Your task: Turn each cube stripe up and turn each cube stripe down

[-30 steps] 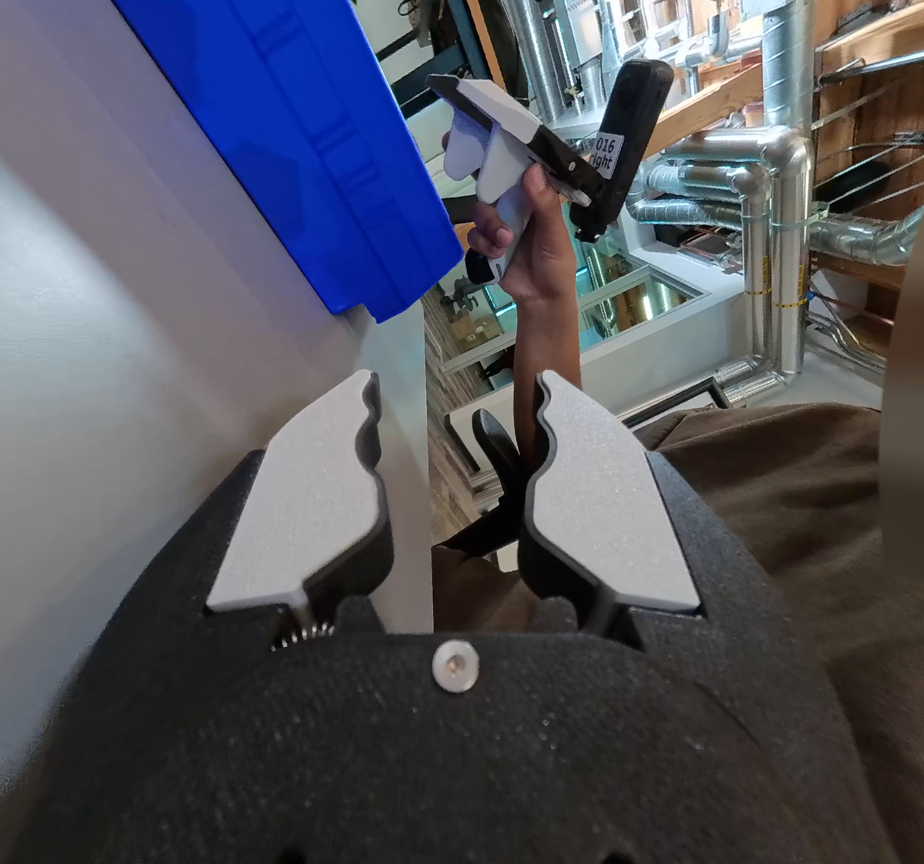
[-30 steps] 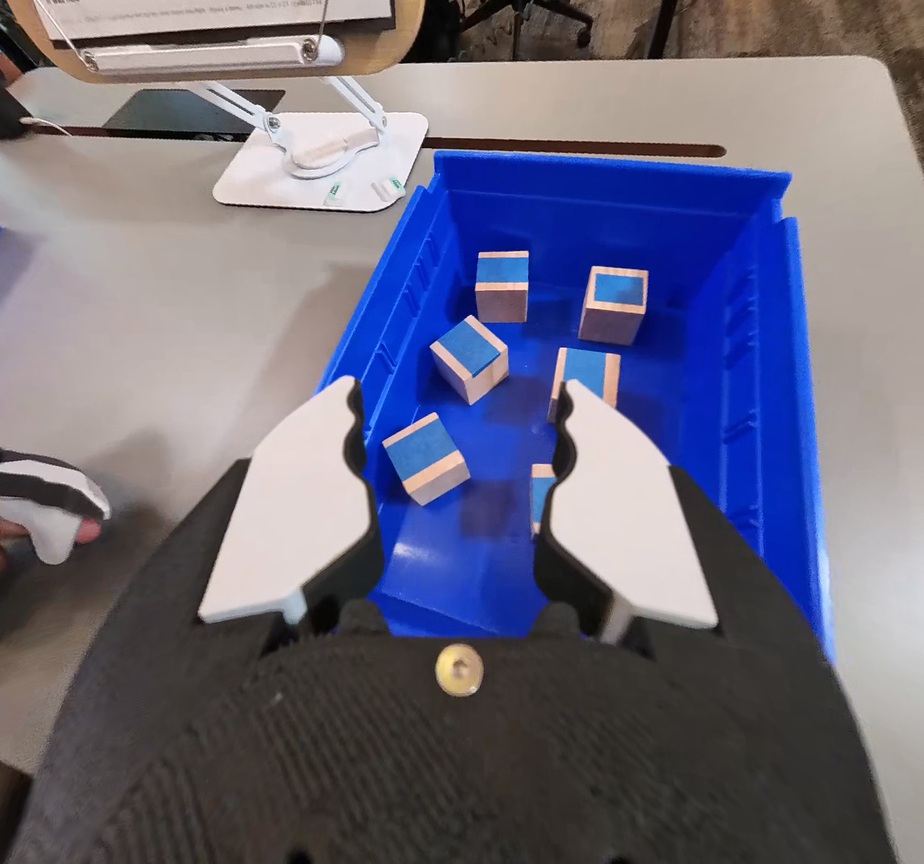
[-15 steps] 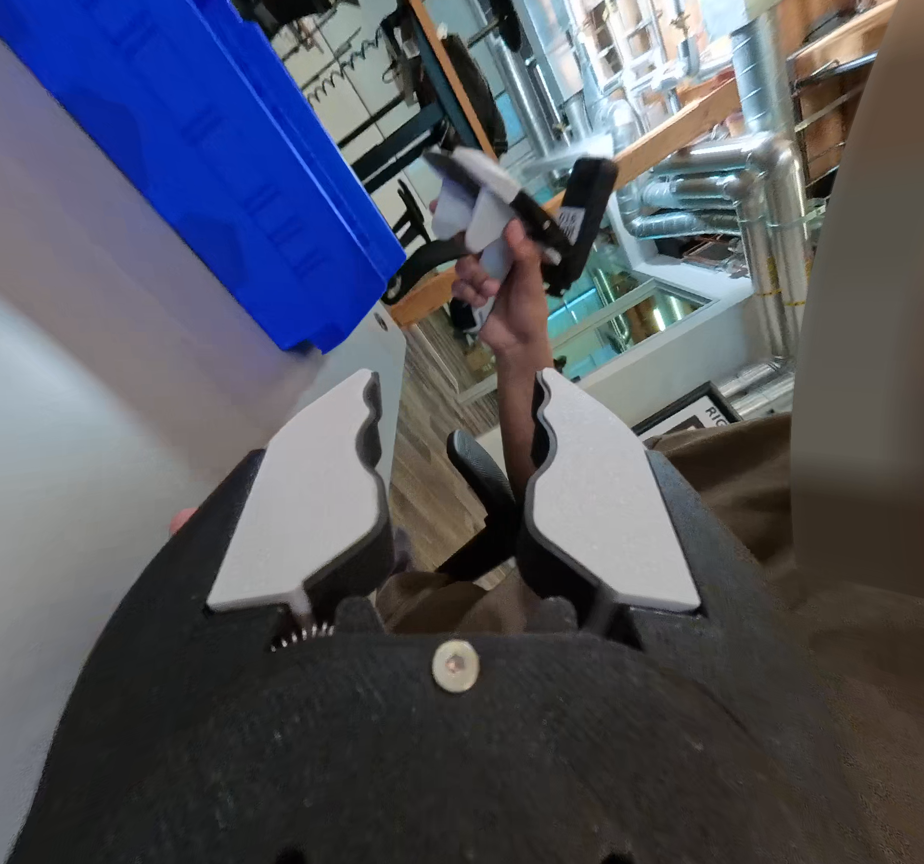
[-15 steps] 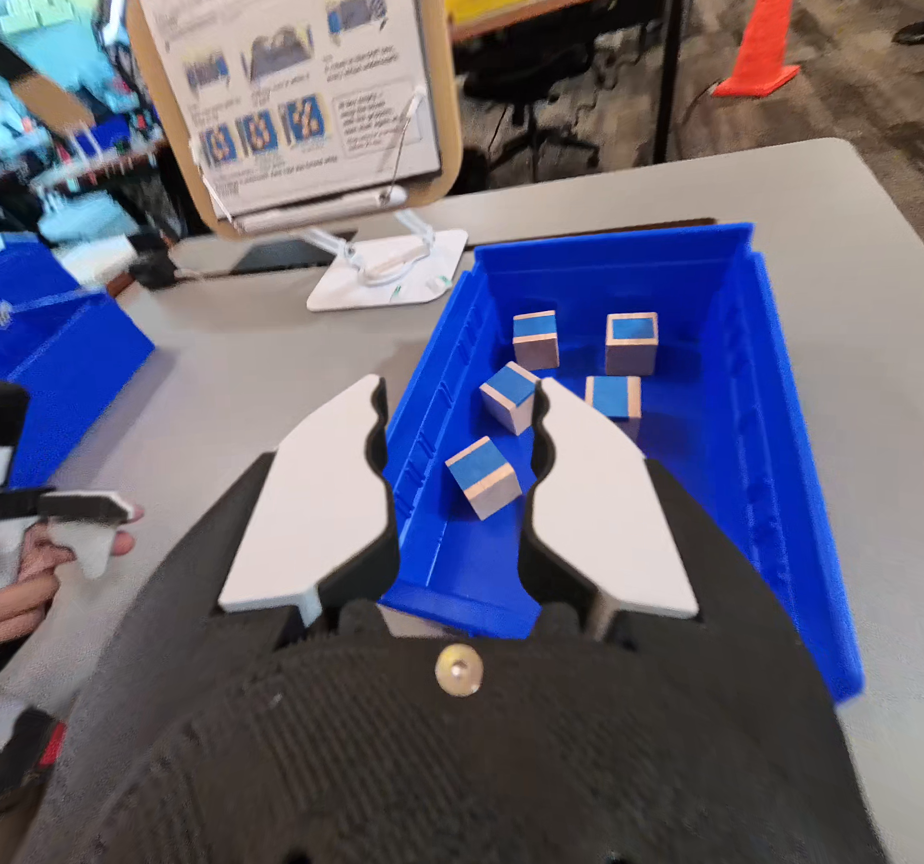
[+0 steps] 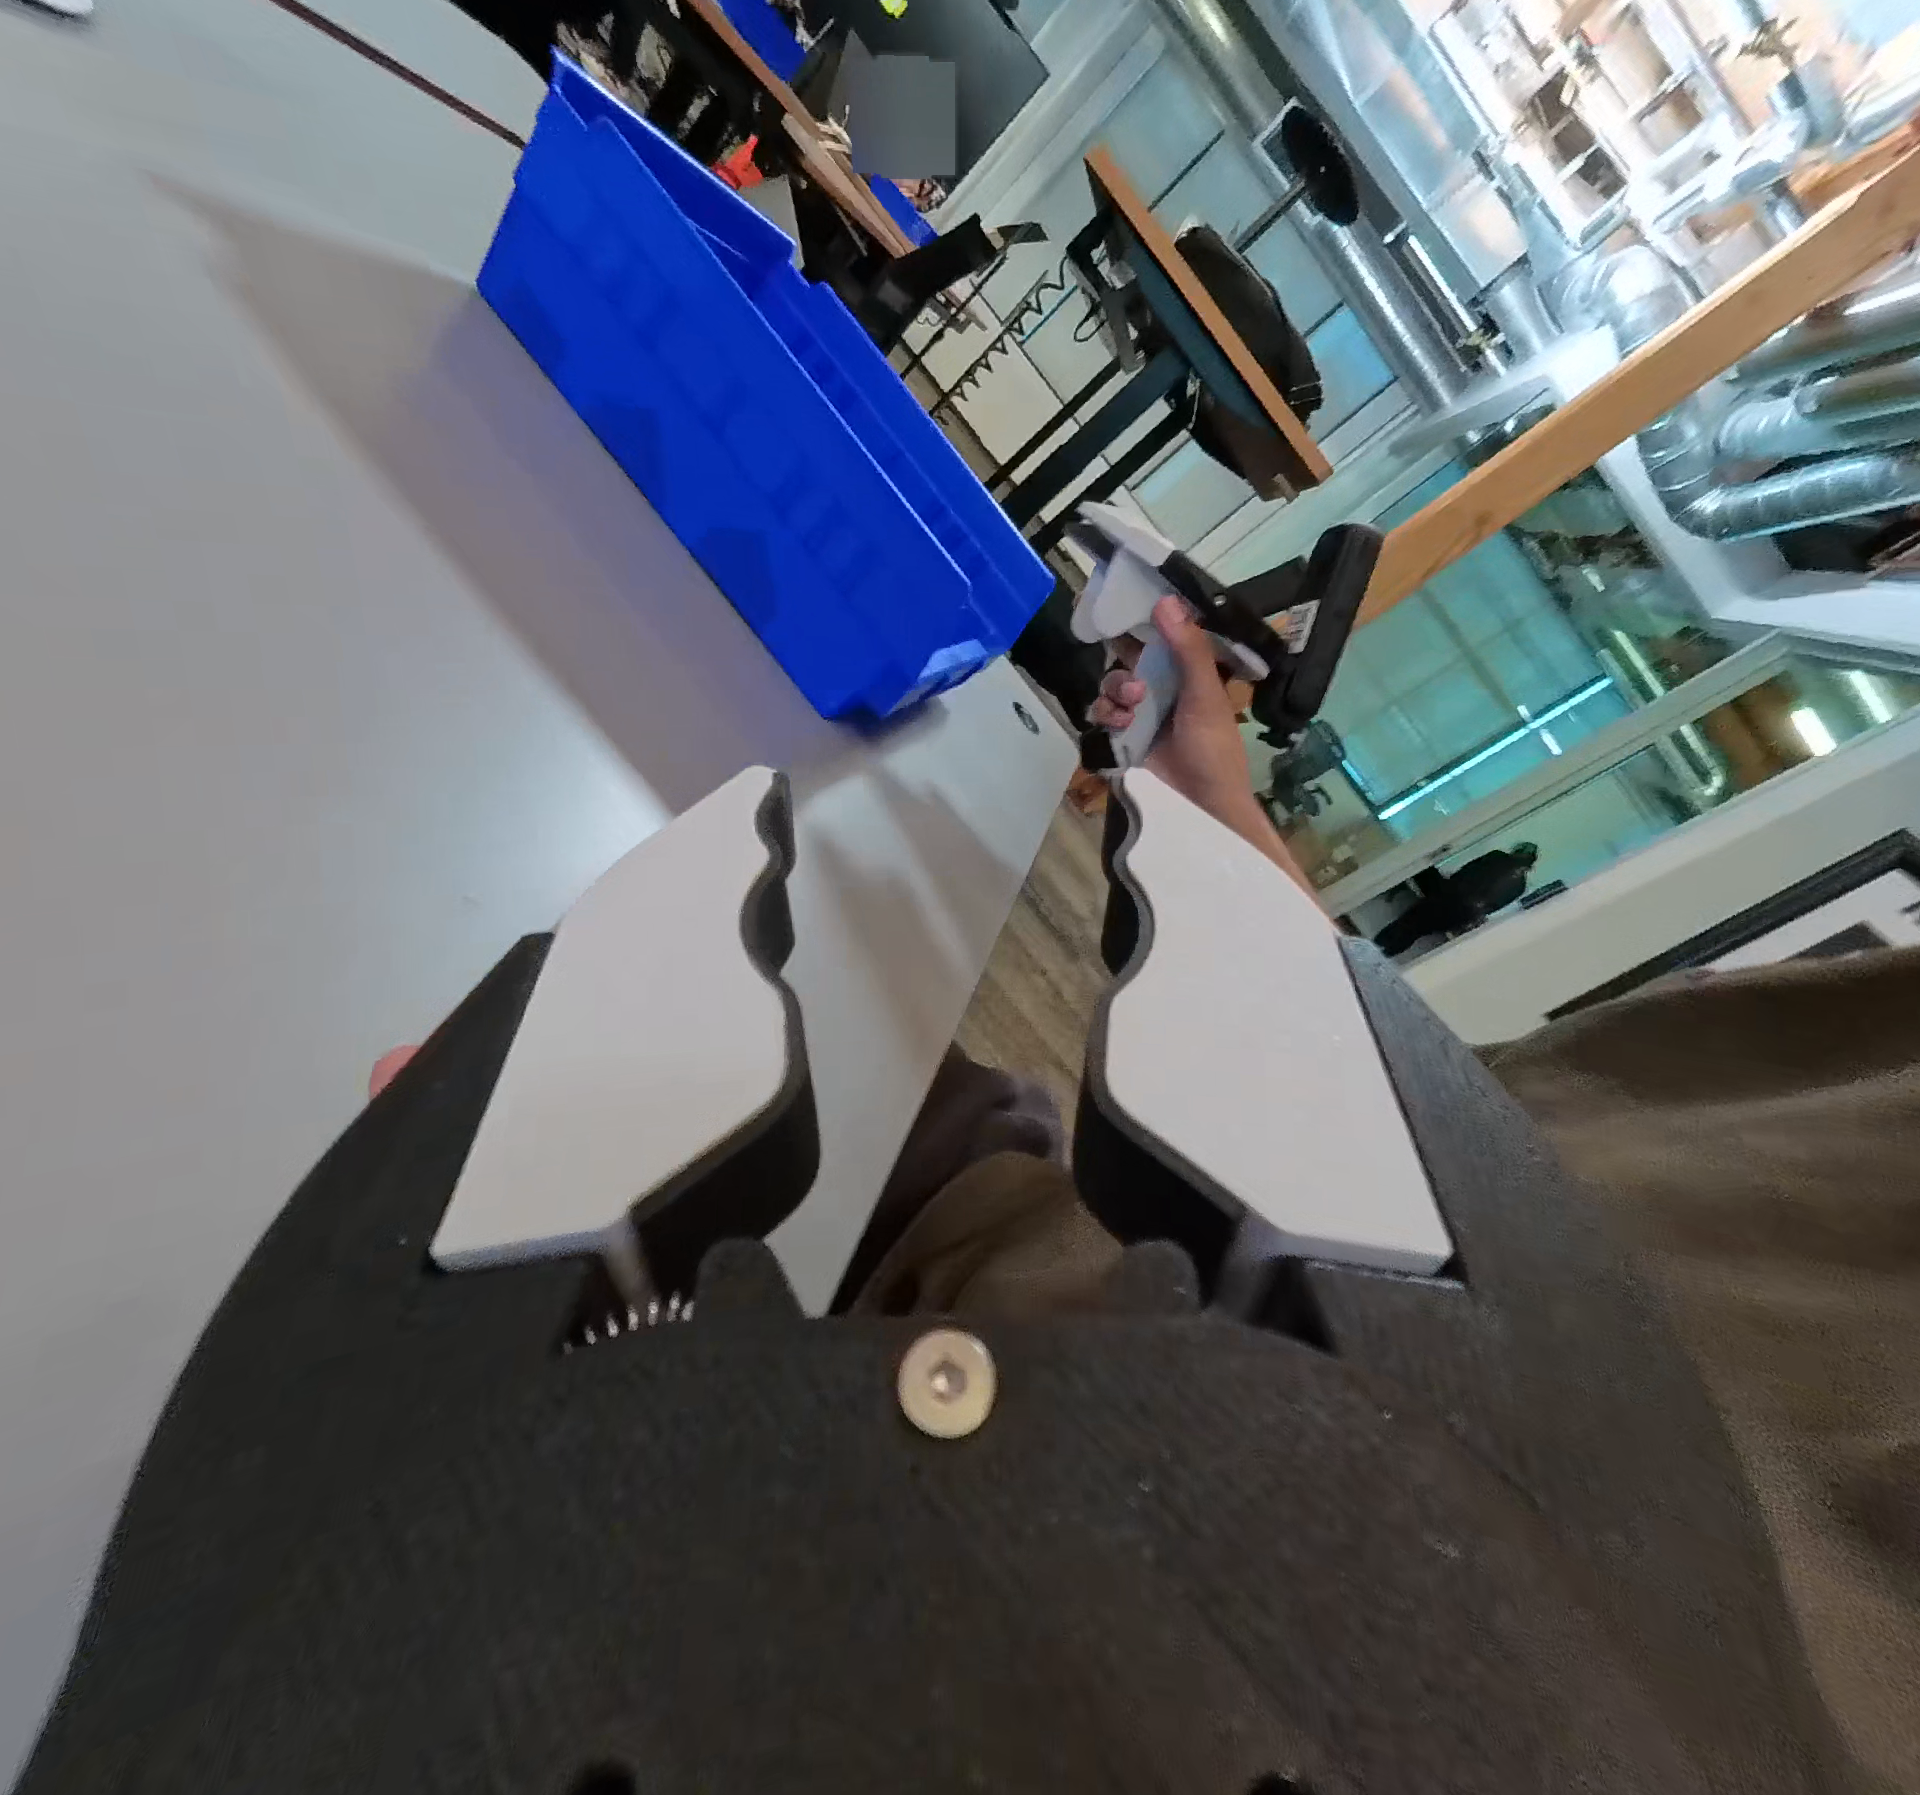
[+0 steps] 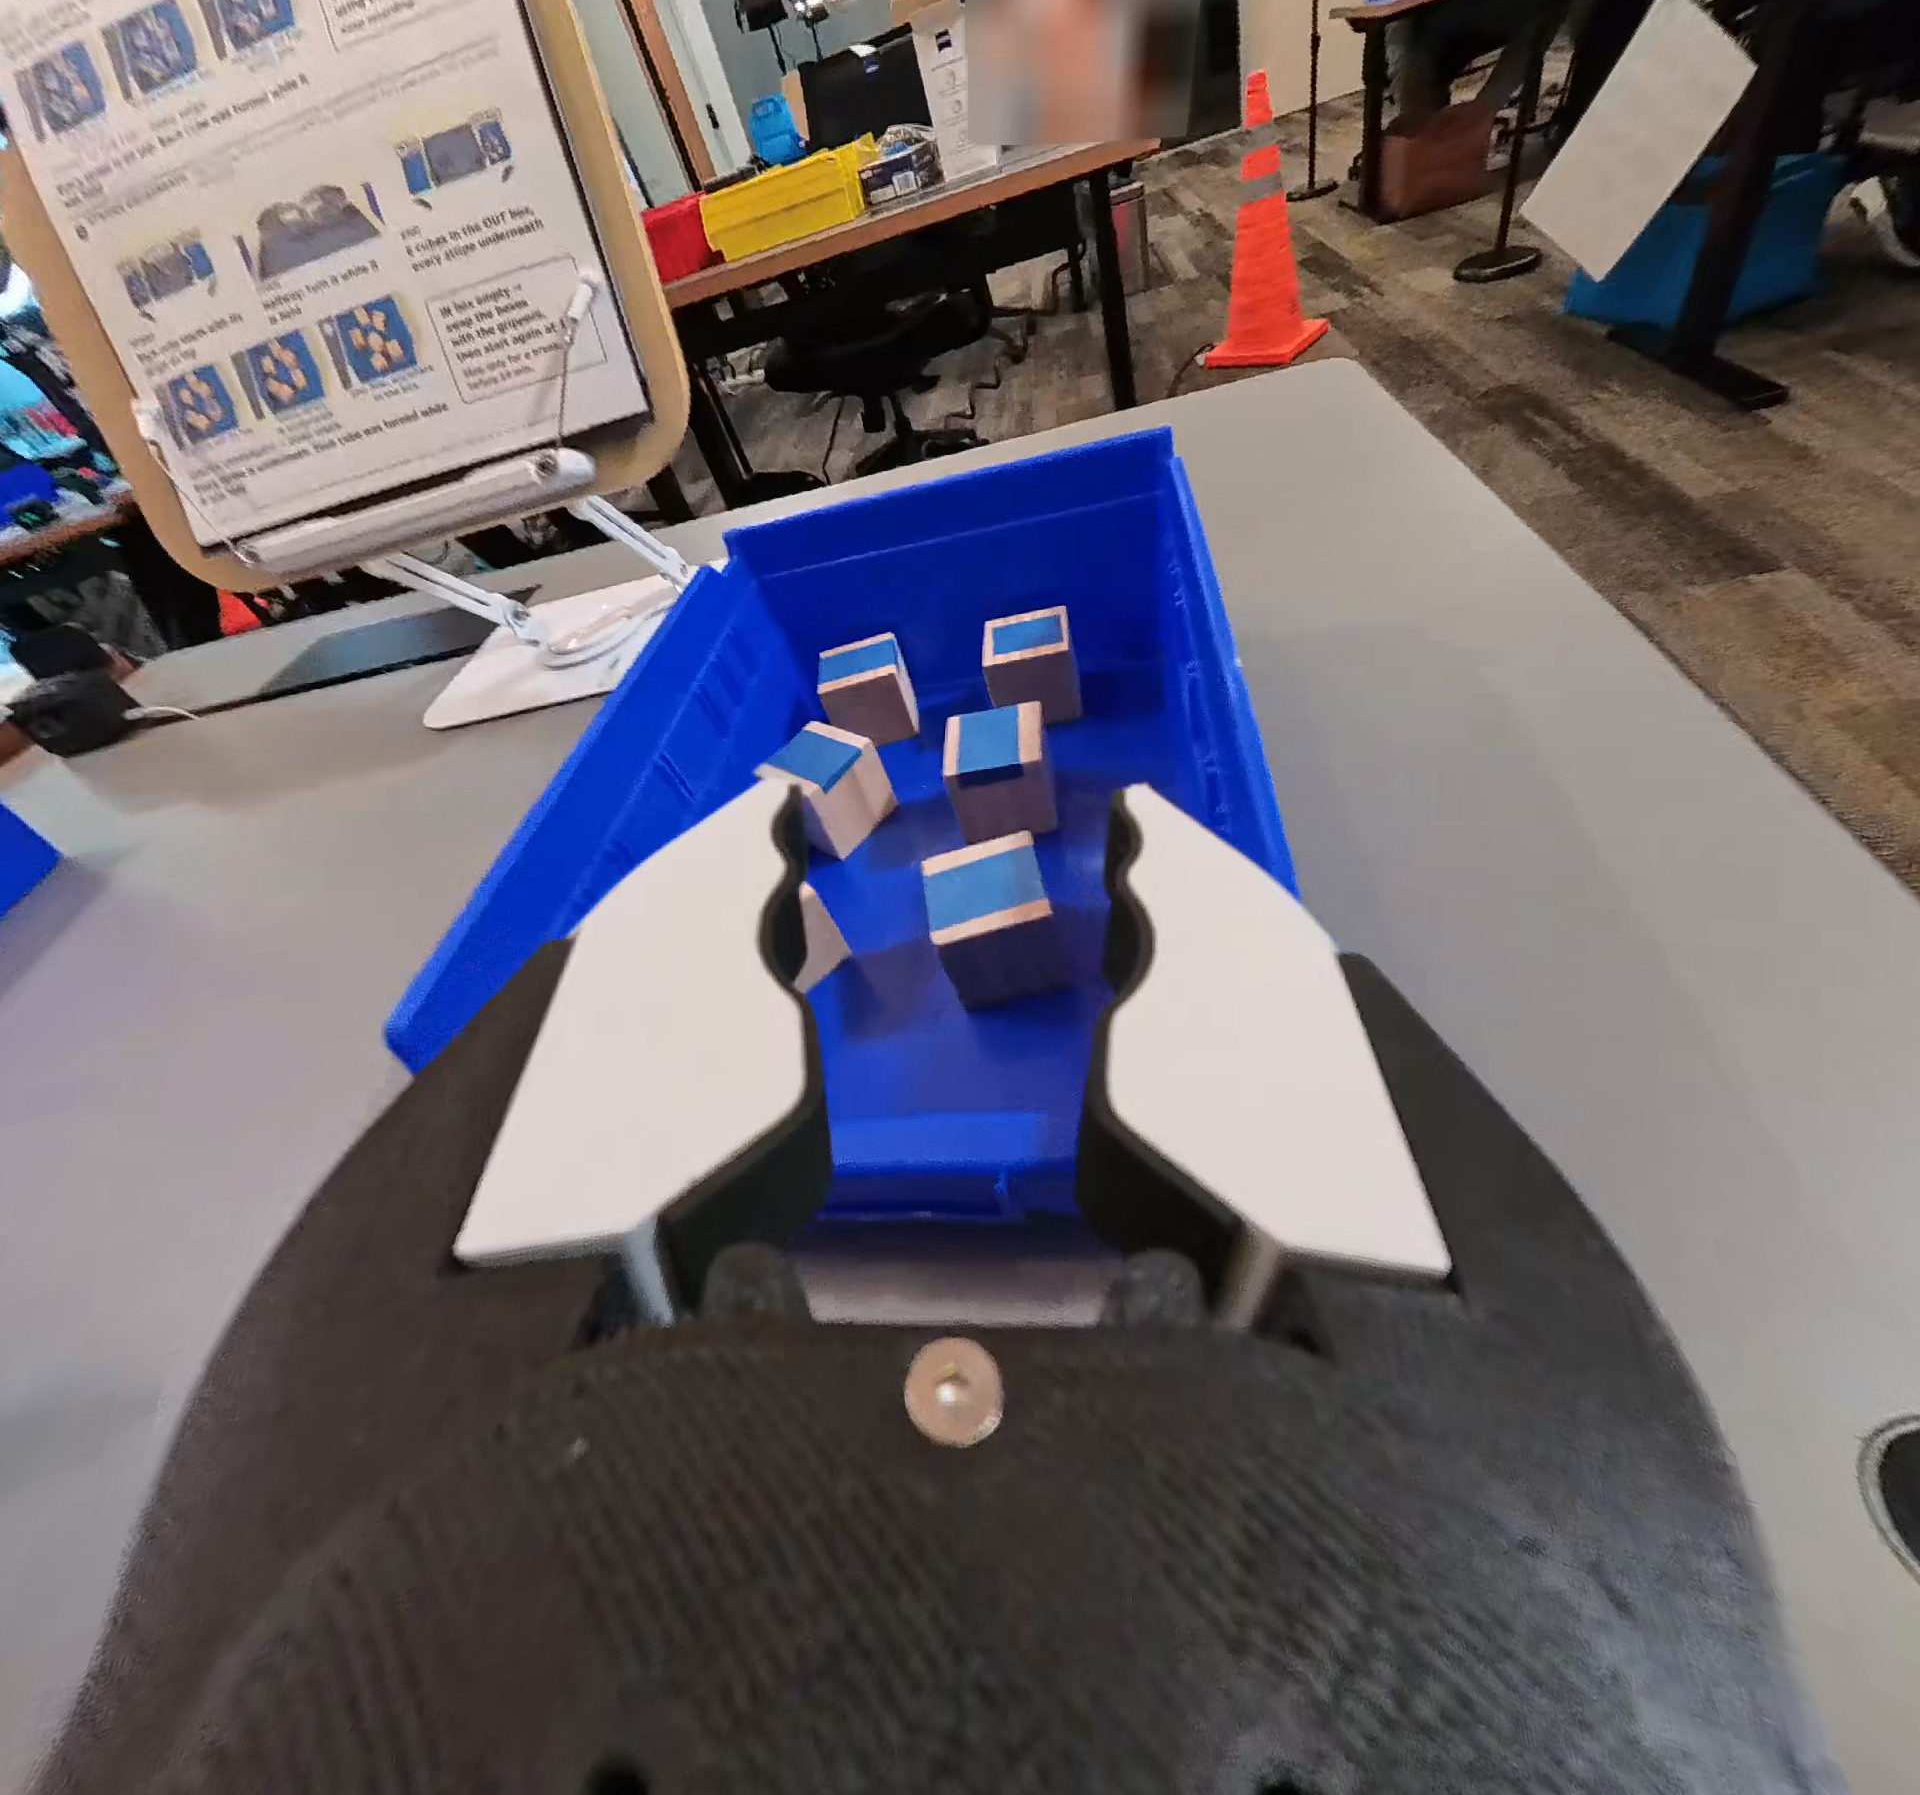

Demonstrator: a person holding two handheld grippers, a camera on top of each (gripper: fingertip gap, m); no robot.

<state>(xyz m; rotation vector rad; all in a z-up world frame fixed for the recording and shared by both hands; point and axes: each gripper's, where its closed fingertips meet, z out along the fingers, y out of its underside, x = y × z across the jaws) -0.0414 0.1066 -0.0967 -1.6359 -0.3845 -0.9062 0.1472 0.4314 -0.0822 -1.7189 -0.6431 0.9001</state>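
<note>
While 5 visible cubes [image 6: 997,930] in the bin [image 6: 644,758] show stripes up, none is turned down; both the left gripper [image 5: 945,800] and right gripper [image 6: 951,810], at 6 o'clock, stand apart, empty.

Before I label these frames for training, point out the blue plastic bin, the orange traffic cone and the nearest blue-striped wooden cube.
blue plastic bin [image 6: 1231,706]: right wrist view, right wall.
orange traffic cone [image 6: 1263,259]: right wrist view, mid-body.
nearest blue-striped wooden cube [image 6: 985,893]: right wrist view, striped top face.

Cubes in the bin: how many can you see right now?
6 in the bin: two at the back, two mid, one near, one partly hidden by the left finger.
</note>
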